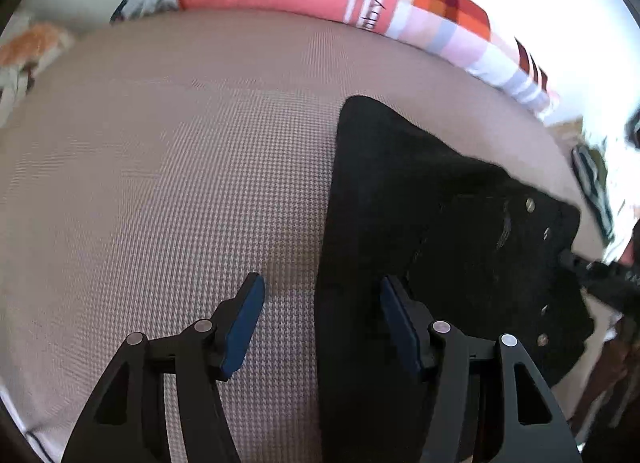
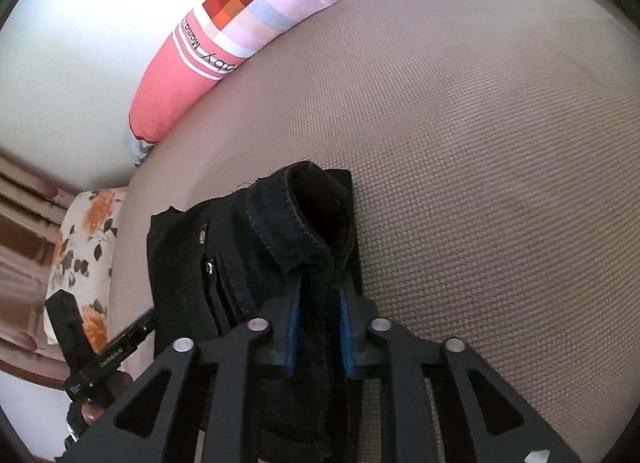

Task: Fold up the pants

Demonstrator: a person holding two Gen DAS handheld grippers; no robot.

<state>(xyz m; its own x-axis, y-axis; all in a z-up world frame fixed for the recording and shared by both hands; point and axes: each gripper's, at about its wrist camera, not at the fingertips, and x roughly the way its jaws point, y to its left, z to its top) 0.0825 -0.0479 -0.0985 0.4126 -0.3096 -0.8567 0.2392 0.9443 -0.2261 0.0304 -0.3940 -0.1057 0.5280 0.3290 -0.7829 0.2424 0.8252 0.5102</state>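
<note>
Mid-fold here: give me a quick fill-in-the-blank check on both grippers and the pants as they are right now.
1. The right gripper is shut on the black pants, gripping them with its ____ pads.
2. The left gripper is ____, holding nothing.
3. The pants lie on a ____ bedspread.
4. The long pillow carries the word ____.

Missing words: blue; open; brown; Baby

Black gripper frames (image 1: 322,323), blue fingers (image 2: 294,327), silver screws.
</note>
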